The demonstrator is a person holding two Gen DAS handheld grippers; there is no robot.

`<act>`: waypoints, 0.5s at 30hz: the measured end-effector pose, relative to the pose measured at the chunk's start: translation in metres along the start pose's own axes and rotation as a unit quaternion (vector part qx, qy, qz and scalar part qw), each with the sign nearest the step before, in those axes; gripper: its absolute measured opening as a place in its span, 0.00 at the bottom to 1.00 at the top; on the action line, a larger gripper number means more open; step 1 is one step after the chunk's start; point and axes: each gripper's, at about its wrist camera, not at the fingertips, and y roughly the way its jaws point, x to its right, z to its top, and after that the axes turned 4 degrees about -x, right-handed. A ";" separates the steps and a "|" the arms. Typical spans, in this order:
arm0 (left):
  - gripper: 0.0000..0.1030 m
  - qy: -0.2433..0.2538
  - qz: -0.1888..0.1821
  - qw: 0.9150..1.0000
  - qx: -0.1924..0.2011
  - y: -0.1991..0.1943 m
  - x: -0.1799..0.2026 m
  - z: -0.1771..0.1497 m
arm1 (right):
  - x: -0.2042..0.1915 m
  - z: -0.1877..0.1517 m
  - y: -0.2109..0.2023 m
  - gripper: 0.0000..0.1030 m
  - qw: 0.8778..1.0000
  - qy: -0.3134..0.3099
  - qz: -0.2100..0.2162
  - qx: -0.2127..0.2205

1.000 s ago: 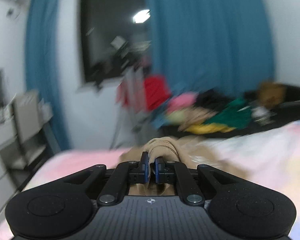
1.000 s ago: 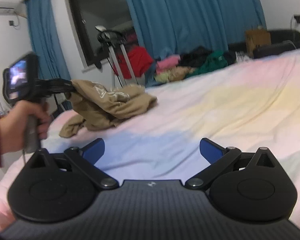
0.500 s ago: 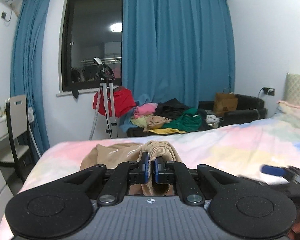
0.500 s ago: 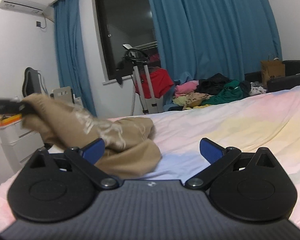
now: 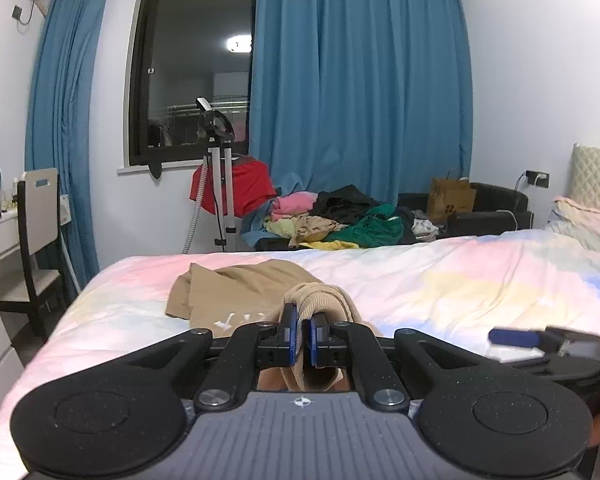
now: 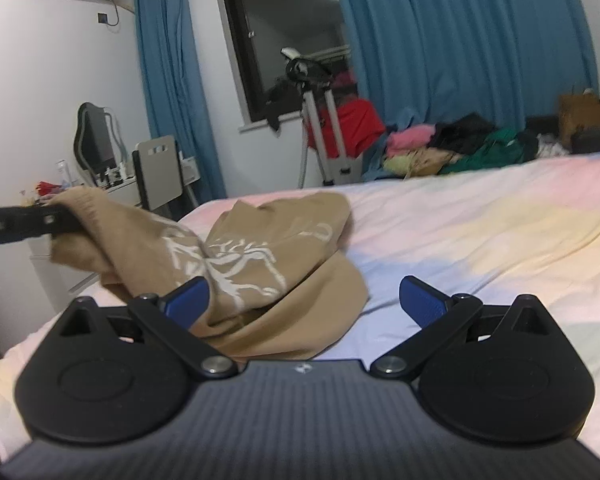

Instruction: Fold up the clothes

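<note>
A tan garment (image 5: 240, 286) with a white print lies crumpled on the pastel bedsheet (image 5: 440, 280). My left gripper (image 5: 304, 334) is shut on a ribbed edge of it and holds that edge a little above the bed. In the right wrist view the garment (image 6: 260, 264) stretches from the left gripper (image 6: 40, 220) down to the bed. My right gripper (image 6: 304, 300) is open and empty, just over the garment's near part; its left finger overlaps the cloth. Its blue fingertip also shows in the left wrist view (image 5: 514, 337).
A pile of mixed clothes (image 5: 332, 224) lies on a dark sofa beyond the bed. A tripod (image 5: 220, 184) with a red cloth stands by the window. A chair (image 5: 36, 224) and white desk stand left of the bed. A pillow (image 5: 588, 224) lies at the right.
My left gripper has swung and lowered, dragging the garment along the bed. My right gripper has moved left and closer, so the garment now lies between its fingers.
</note>
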 end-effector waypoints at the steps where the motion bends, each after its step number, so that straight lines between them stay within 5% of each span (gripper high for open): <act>1: 0.07 -0.004 -0.004 1.000 -0.002 0.006 -0.001 -0.002 | -0.002 -0.002 0.003 1.00 1.000 -0.001 0.003 -0.005; 15: 0.07 -0.037 -0.035 0.998 -0.033 0.054 -0.034 -0.025 | -0.018 -0.025 0.038 1.00 0.999 -0.017 0.015 -0.048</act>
